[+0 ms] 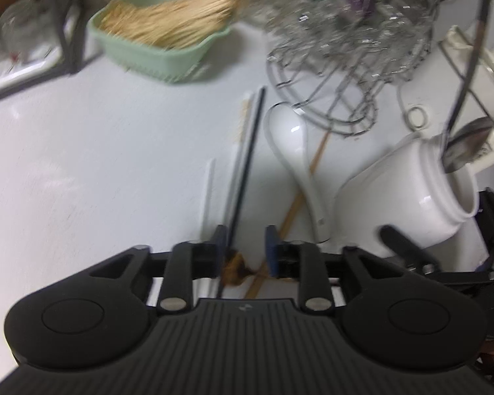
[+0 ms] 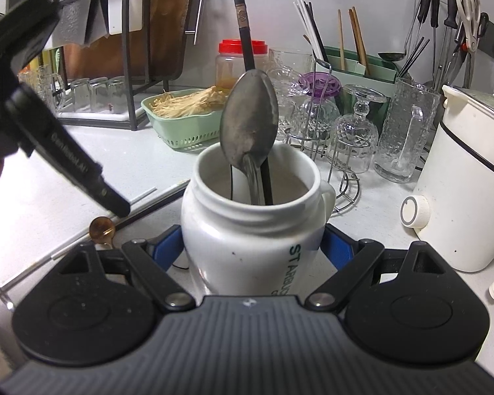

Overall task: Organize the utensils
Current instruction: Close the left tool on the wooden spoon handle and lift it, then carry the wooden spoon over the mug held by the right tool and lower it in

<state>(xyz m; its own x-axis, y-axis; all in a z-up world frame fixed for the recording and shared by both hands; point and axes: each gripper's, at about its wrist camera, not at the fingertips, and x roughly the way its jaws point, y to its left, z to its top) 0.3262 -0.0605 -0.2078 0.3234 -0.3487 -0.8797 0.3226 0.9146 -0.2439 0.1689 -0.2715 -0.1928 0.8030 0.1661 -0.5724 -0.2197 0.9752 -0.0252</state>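
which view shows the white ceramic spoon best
The left wrist view: the white ceramic spoon lies whole on the counter, bowl away from the camera, slightly blurred. The right wrist view does not show it; the mug likely hides it.

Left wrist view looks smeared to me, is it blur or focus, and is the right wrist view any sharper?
Left wrist view: motion blur streaks the green basket and wire rack; the black chopstick is soft. Right wrist view: sharp, the white mug and metal spoon are crisp, with fisheye bending at the edges.

Between my right pads I'm gripping a glossy white ceramic jar [image 2: 247, 230] holding a dull metal spoon [image 2: 248, 118]; a matt plastic basket [image 2: 181, 131] sits beyond.
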